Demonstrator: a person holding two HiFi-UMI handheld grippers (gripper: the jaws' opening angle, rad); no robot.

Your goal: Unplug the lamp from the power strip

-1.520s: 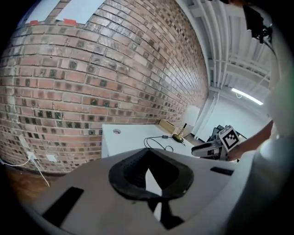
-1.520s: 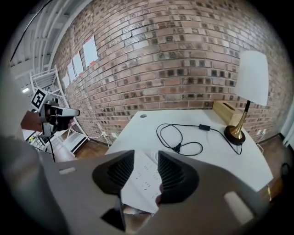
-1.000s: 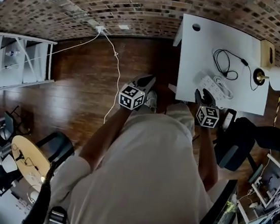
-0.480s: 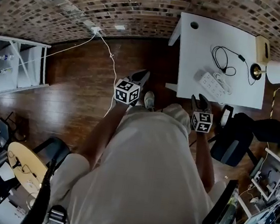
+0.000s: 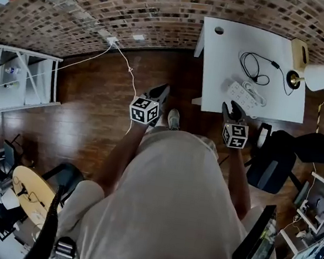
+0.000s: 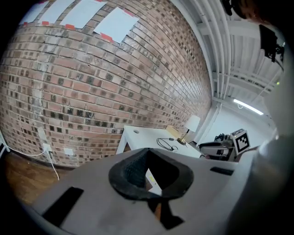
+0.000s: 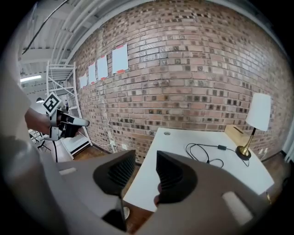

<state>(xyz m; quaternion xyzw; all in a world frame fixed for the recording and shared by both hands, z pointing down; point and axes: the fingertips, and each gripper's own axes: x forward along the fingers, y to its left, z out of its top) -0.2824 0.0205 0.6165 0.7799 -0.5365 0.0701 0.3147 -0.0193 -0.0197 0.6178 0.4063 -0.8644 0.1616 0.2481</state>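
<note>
**Unplugging not yet begun**

You stood just short of the white table [image 5: 219, 56], where the power strip [image 5: 244, 95] lay near the lamp [image 5: 318, 76]. Your right gripper [image 5: 233, 108] was closing, its jaws apart around nothing. Your left gripper [image 5: 165, 89] was pressed together and empty. Reaching, gripping the plug and pulling it out all remained.

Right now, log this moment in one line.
left gripper: shut, empty | right gripper: jaws closing, empty | power strip: untouched on desk

Lamp [image 5: 318, 77] upright, desk [image 5: 218, 62] far corner; white power strip [image 5: 245, 94] flat, near front edge.
</note>
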